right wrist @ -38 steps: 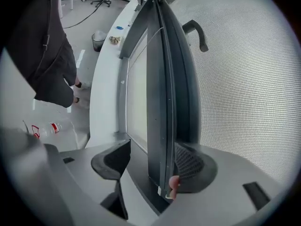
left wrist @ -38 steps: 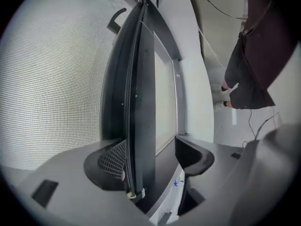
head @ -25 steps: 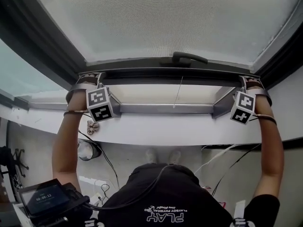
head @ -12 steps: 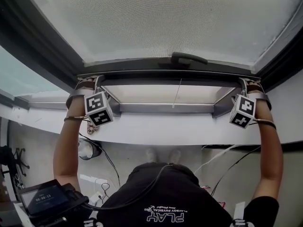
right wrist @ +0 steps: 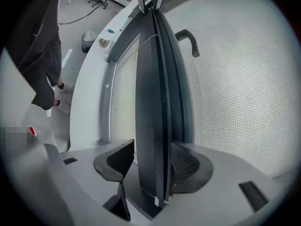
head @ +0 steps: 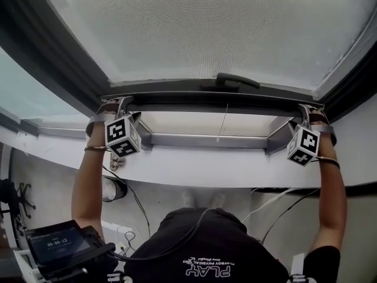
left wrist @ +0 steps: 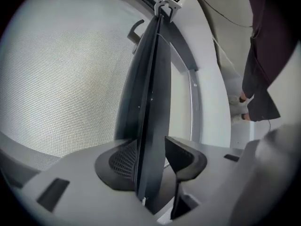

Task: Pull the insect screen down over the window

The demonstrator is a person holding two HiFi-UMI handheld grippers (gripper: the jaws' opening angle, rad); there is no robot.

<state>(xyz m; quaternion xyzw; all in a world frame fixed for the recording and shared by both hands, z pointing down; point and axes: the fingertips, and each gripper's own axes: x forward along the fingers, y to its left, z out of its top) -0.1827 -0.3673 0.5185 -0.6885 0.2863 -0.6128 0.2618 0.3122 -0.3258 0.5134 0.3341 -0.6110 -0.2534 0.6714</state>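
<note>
The insect screen's grey mesh point(head: 206, 28) fills the upper window. Its dark bottom bar point(head: 212, 96) carries a curved handle point(head: 235, 80) and hangs above the window's lower rail point(head: 206, 140). My left gripper point(head: 118, 106) sits at the bar's left end. In the left gripper view the bar point(left wrist: 150, 102) runs between the closing jaws of that gripper point(left wrist: 148, 161), both pads touching it. My right gripper point(head: 307, 114) is at the right end. There the bar point(right wrist: 153, 102) lies between the closing jaws of the right gripper point(right wrist: 153, 159), one pad a sliver off it.
A white sill point(head: 235, 173) runs below the frame, with a small object point(head: 116, 160) at its left. A thin cord point(head: 222, 119) hangs from the bar. Dark side frames point(head: 53, 58) flank the screen. A device with a display point(head: 59, 246), cables and a bin point(head: 109, 187) are below.
Both grippers stay at the bar's ends. Bar, handle and both marker cubes sit slightly lower in the head view than a second ago.
</note>
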